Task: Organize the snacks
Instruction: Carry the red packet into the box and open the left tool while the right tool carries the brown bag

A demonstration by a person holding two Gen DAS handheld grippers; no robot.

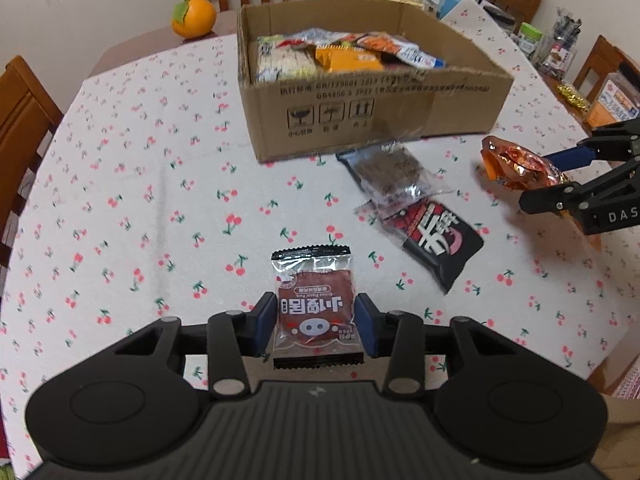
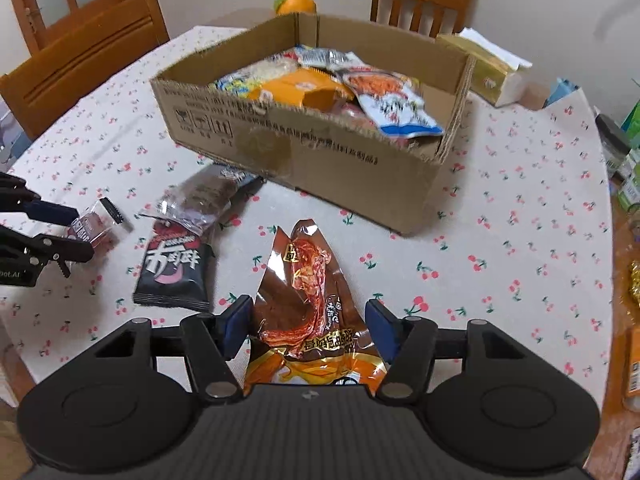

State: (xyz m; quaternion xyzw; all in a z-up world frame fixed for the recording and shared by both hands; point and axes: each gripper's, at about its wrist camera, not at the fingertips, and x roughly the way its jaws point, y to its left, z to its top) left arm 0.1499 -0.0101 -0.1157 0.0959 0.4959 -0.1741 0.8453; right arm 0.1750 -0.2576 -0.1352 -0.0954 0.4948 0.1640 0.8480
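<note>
Left tongs (image 1: 315, 320) pinching red pig packet (image 1: 314, 304), right tongs (image 2: 310, 326) pinching orange pouch (image 2: 310, 300) — both lengthwise toward box (image 2: 340, 168).

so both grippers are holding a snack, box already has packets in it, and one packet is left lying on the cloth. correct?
Two are left, not one: the left wrist view shows a clear packet and a black packet lying on the tablecloth. The rest holds.
</note>
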